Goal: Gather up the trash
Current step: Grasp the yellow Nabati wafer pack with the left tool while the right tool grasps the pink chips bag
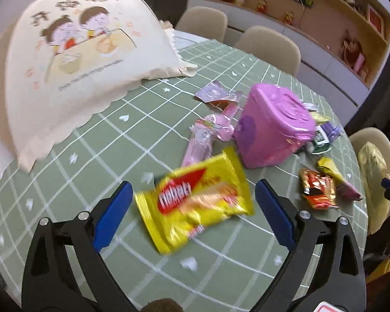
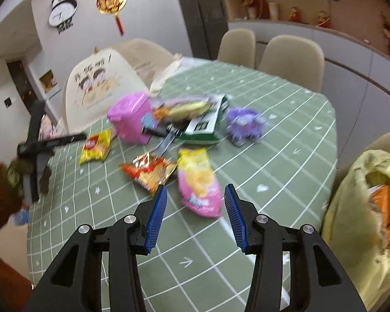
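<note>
I am holding my left gripper (image 1: 193, 202) wide open over the yellow wrapper (image 1: 195, 202). My right gripper (image 2: 195, 200) is hanging open and empty near the pink packet (image 2: 199, 187).

The tabletop (image 1: 96, 156) wore green cloth with a white grid. The packet (image 1: 195, 202) was yellow with red lettering, the box (image 1: 270, 127) pink-purple, the wrapper (image 2: 150, 171) red-orange, the pouch (image 2: 199, 184) pink and yellow, the toy (image 2: 244, 126) purple.

Motion blur smears the yellow wrapper (image 1: 195, 200); its lettering is unreadable. The pink bin (image 1: 270, 127) hides wrappers behind it. The yellow bag (image 2: 366, 223) is cut off at the frame edge.
</note>
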The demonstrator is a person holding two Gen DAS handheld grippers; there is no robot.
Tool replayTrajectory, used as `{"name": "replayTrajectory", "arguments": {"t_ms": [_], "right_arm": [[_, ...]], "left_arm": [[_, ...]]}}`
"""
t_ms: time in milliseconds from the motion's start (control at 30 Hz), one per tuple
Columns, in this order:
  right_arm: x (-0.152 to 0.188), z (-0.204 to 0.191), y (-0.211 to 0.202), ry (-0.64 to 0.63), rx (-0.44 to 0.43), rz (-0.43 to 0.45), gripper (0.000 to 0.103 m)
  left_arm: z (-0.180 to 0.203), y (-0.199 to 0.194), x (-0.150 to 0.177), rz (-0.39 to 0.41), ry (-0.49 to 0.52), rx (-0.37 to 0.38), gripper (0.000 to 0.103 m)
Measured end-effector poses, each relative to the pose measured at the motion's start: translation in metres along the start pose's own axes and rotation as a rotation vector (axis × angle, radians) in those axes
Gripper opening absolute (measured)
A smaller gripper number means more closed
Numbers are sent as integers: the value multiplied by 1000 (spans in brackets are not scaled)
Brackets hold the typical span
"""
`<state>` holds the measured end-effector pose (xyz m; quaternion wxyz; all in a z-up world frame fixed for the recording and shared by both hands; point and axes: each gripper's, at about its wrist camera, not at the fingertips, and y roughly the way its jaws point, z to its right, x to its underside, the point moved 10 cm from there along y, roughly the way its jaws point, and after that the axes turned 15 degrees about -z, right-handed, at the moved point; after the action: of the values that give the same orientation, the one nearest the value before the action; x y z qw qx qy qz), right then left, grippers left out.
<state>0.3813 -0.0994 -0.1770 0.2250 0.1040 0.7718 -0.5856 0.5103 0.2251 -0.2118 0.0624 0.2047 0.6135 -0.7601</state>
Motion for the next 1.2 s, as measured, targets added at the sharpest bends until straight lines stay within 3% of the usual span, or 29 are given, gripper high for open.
{"name": "replayTrajectory", "arguments": {"t_ms": [200,267,467,567,767,1000,1200], "right_arm": [[0,4,23,52,-12,-44,48],[-1,3,31,53,-26,-68,49],[-6,-12,51,-27,-26,-111,49],[-14,-15,56,-49,-30,-113,49],[-22,-3,74,-57,-18,-132,49],[-30,21,106,22,-12,-144,49],[-37,12,121,-10,-15,-160,49]], "left_arm": [[-6,26,-18,-67,9,78,84],[0,31,-10,-104,18,94,83],[21,31,26,-151,-11,153,65],[38,27,40,-157,-23,204,64],[40,17,35,-109,-26,140,65],[20,33,28,-160,-141,115,65],[27,36,27,-165,-146,94,64]]}}
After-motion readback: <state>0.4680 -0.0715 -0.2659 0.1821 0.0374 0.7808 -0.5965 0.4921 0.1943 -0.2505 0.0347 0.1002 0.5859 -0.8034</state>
